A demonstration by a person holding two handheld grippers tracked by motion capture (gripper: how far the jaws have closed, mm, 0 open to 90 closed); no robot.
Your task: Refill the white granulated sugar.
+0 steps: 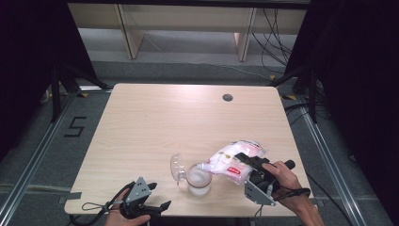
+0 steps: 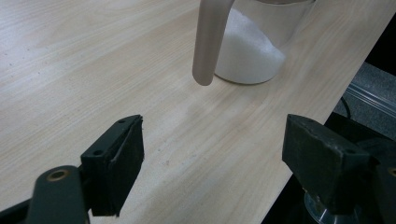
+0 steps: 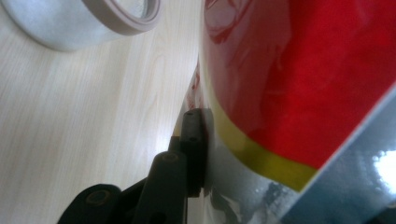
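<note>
Here the right gripper (image 1: pixel 247 162) is clamped on the bag (image 1: pixel 234 158), whose spout tilts over the jar (image 1: pixel 199 179). The left gripper (image 1: pixel 157 197), jaws apart and empty, sits near the jar's left.

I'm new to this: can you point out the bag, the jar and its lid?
bag (image 1: pixel 235 157), high view, middle of the clear plastic.
jar (image 1: pixel 198 181), high view, glass side wall.
lid (image 1: pixel 176 165), high view, its clear dome.

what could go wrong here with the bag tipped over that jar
1. The right gripper holds the bag tilted, its corner at the jar rim; a small drift could spill white powder onto the table.
2. The left gripper is open beside the jar, not steadying it, so a nudge from the bag might tip it near the table edge.
</note>
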